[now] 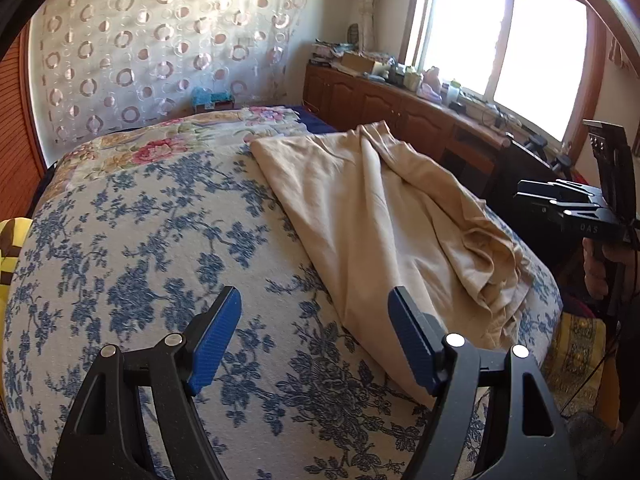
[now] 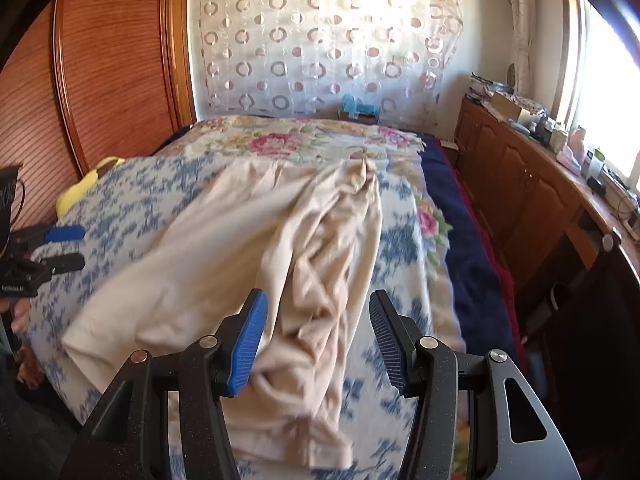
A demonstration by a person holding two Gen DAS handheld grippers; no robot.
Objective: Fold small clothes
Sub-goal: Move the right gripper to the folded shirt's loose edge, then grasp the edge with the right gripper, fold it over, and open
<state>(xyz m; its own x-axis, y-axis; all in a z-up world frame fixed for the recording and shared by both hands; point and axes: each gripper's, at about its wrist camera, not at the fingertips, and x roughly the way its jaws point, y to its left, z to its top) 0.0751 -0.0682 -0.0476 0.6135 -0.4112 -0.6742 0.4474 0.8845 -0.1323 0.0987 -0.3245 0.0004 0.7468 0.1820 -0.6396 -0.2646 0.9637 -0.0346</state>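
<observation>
Nearest in the left wrist view, the left gripper (image 1: 314, 340) hangs just above the bed with its blue-padded fingers (image 1: 216, 340) spread wide and nothing between them; below it lies the blue-flowered bedspread (image 1: 140, 240). In the right wrist view the right gripper (image 2: 318, 336) is likewise spread wide and holds nothing, poised over the rumpled near end of the beige garment (image 2: 256, 248), without clearly touching it. That garment (image 1: 380, 216) lies lengthwise on the bedspread, smooth and flat along one side, bunched into long creases along the other, its near hem close to the foot of the bed. At the right edge of the left view the right gripper (image 1: 560, 200) shows in a hand beside the bed; at the left edge of the right view the left gripper (image 2: 68, 248) shows the same way, fingers apart. A yellow patterned cloth (image 2: 86, 188) peeks out at the bed's far-left side. Farther on, a pink-flowered quilt (image 2: 288, 140) covers the head of the bed, with a dark blue blanket (image 2: 452, 216) along the window side. Beyond stand a cluttered wooden cabinet (image 2: 516, 176), a bright window (image 1: 500, 36), a circle-patterned curtain (image 2: 320, 44) and a wooden wardrobe (image 2: 112, 60).
</observation>
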